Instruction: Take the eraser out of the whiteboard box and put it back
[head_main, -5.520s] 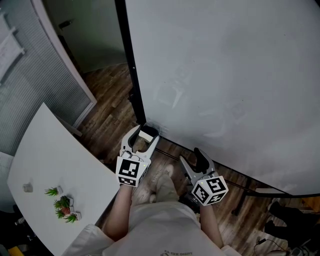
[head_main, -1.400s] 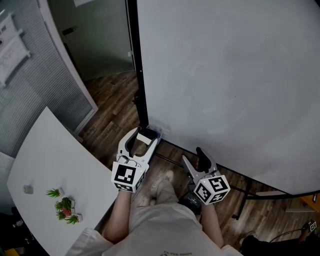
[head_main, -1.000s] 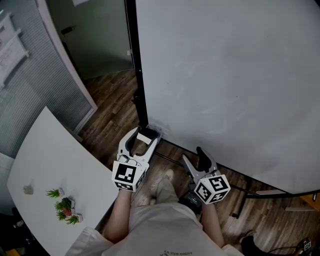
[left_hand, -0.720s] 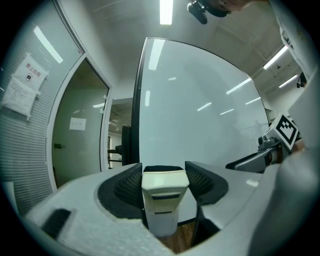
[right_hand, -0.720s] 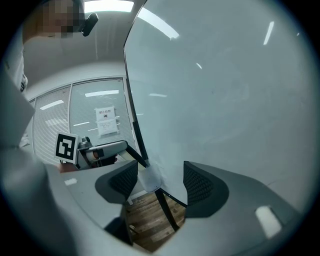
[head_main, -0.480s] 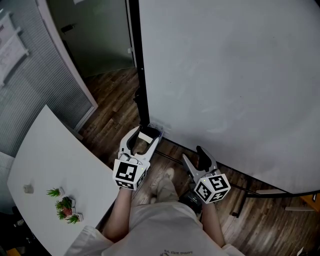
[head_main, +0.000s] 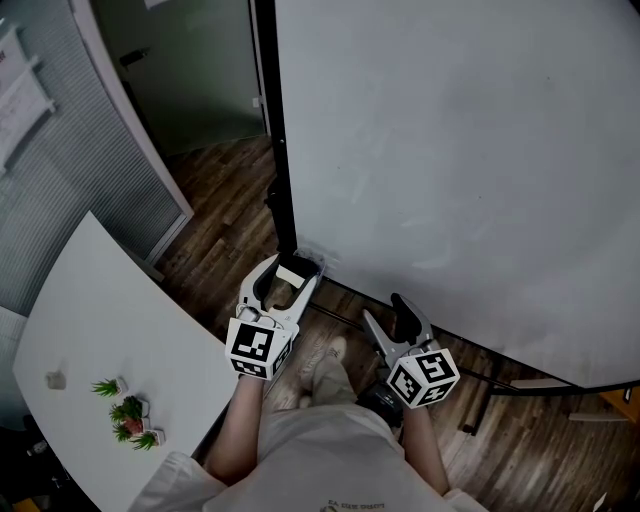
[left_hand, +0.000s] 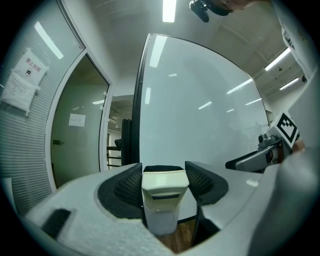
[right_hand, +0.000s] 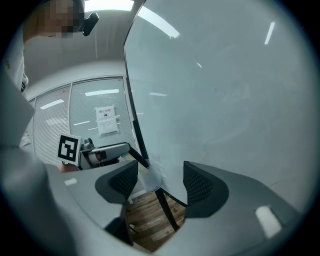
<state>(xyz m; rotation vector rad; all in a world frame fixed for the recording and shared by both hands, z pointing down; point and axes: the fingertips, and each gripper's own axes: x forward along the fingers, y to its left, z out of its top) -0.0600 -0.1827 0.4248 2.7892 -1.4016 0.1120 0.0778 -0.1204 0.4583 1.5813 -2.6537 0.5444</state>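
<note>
**Eraser (left_hand: 164, 192) gripped beside the whiteboard box (head_main: 318, 262), apparently due for return.**
The left hand-held gripper (head_main: 290, 270) clenches the eraser upright, with the box at its 2 o'clock. Align squarely, seat it, then release. The right hand-held gripper (right_hand: 160, 172) is released and empty.

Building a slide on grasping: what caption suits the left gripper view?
Left gripper shut on the white eraser, held in front of the blank whiteboard.
</note>
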